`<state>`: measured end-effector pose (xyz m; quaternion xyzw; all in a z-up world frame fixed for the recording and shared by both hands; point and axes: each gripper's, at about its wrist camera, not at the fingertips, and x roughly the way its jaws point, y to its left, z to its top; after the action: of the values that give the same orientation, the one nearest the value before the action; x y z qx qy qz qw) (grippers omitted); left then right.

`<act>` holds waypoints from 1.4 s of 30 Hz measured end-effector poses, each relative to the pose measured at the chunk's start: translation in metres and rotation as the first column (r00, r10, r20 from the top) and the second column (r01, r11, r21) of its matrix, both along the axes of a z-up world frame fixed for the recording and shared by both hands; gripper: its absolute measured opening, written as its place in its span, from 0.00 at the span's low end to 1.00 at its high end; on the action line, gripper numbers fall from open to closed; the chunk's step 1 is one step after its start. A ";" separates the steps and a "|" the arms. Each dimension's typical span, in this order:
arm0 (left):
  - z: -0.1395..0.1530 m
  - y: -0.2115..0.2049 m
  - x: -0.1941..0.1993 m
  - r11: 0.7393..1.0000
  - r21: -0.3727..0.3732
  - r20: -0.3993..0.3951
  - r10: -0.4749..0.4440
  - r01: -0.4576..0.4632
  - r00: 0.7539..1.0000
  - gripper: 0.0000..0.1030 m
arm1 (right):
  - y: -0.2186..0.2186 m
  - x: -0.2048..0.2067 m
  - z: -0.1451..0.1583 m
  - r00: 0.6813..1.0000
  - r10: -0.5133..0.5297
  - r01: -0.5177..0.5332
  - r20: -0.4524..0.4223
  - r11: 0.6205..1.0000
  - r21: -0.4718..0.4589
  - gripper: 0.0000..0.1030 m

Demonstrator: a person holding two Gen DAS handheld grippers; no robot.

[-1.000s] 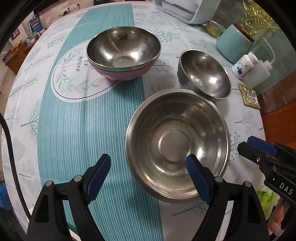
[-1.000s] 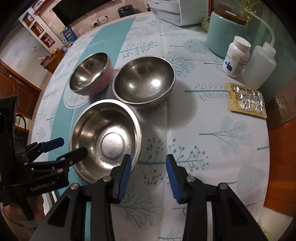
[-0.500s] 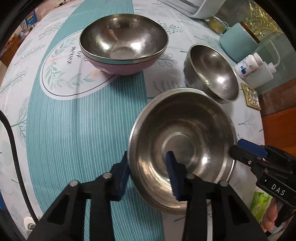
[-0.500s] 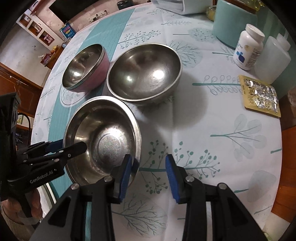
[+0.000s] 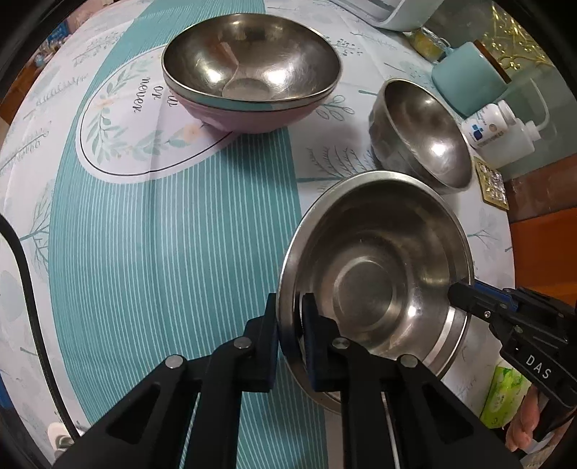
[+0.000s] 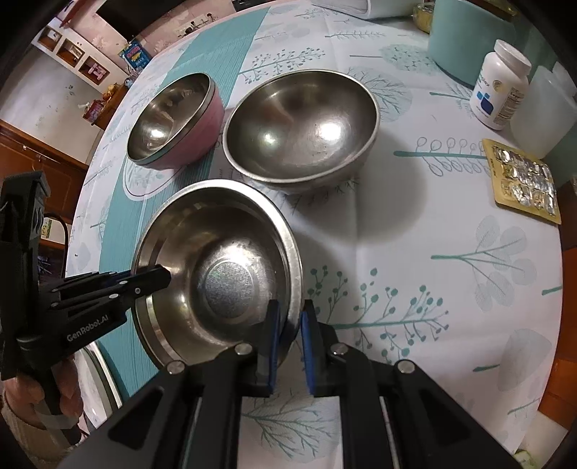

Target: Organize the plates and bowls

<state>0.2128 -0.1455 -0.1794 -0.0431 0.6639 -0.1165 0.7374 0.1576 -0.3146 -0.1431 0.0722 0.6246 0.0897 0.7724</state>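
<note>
A wide shallow steel bowl (image 5: 382, 274) is held from both sides. My left gripper (image 5: 290, 324) is shut on its near-left rim. My right gripper (image 6: 288, 321) is shut on its opposite rim, and the bowl (image 6: 220, 267) looks tilted, slightly off the cloth. The right gripper also shows in the left wrist view (image 5: 465, 294), the left one in the right wrist view (image 6: 158, 279). A deep steel bowl (image 5: 422, 133) (image 6: 303, 126) stands behind it. A pink bowl with a steel bowl nested inside (image 5: 252, 68) (image 6: 173, 119) stands further left.
A teal-and-white tablecloth (image 5: 162, 234) covers the round table. At the right stand a white pill bottle (image 6: 499, 84), a clear squeeze bottle (image 6: 541, 112), a teal canister (image 6: 465, 32) and a blister pack (image 6: 523, 180). A white appliance (image 5: 400, 12) is at the back.
Both grippers moved in and closed on opposite rims of the wide steel bowl. The bowl now tilts between them. The other bowls have not moved.
</note>
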 end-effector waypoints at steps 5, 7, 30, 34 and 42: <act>0.023 0.000 -0.020 0.999 -0.014 0.008 -0.040 0.040 0.999 0.10 | -0.001 -0.014 0.015 1.000 0.008 -0.008 0.007 1.000 0.002 0.11; 0.034 -0.001 -0.031 0.998 -0.017 0.013 -0.060 0.060 0.998 0.10 | -0.001 -0.023 0.023 1.000 0.017 -0.017 0.017 1.000 0.004 0.11; 0.051 0.028 -0.201 0.991 -0.060 -0.055 -0.124 0.120 0.991 0.12 | 0.034 -0.176 0.030 0.985 0.167 -0.168 -0.035 0.985 -0.036 0.12; 0.041 0.029 -0.220 0.992 -0.040 -0.057 -0.120 0.118 0.991 0.12 | 0.043 -0.193 0.022 0.982 0.181 -0.184 -0.053 0.981 -0.059 0.12; 0.024 0.031 -0.240 0.993 -0.019 -0.080 -0.115 0.114 0.990 0.12 | 0.050 -0.211 0.008 0.980 0.180 -0.186 -0.089 0.980 -0.067 0.12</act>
<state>-0.0276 -0.1143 -0.1555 -0.0150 0.6938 -0.1615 0.7017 -0.0532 -0.2649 -0.1350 -0.0107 0.6628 0.1338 0.7366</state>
